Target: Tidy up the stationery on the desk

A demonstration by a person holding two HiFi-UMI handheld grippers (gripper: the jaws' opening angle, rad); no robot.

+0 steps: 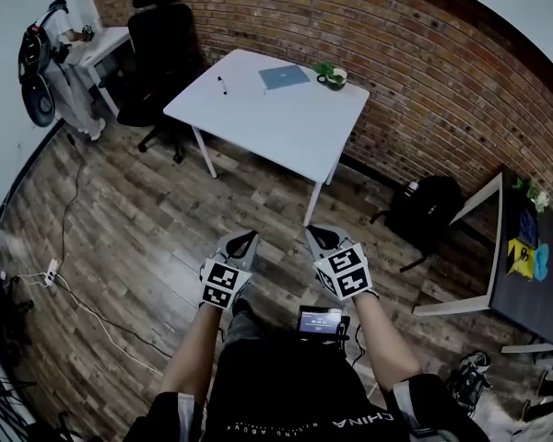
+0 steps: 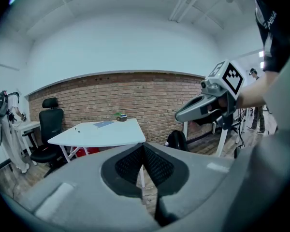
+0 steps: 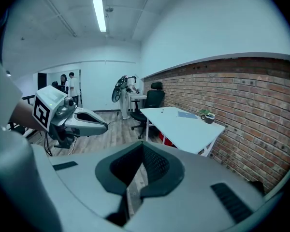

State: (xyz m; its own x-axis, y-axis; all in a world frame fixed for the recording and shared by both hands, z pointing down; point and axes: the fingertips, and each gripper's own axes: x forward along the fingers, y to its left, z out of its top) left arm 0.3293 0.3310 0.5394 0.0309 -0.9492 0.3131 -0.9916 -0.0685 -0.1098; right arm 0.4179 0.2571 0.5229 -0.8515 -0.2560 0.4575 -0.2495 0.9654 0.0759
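The white desk (image 1: 295, 127) stands a few steps ahead by the brick wall. On it lie a blue notebook (image 1: 284, 76), a small dark pen (image 1: 222, 85) and a mug with a green plant (image 1: 332, 75). Both grippers hang in the air over the wooden floor, well short of the desk. My left gripper (image 1: 247, 238) is shut and holds nothing. The right gripper (image 1: 313, 234) beside it is likewise shut and empty. From the left gripper view the desk (image 2: 106, 135) shows with the notebook (image 2: 104, 124) and mug (image 2: 120, 116), past the left gripper (image 2: 143, 146). The right gripper (image 3: 142, 145) points toward the desk (image 3: 183, 127).
A black office chair (image 1: 161, 44) stands at the desk's left, with a white side table (image 1: 101, 44) beyond it. A black backpack (image 1: 426, 210) sits on the floor by the wall. A dark desk (image 1: 535, 288) is at right. A cable and power strip (image 1: 51, 271) lie at left.
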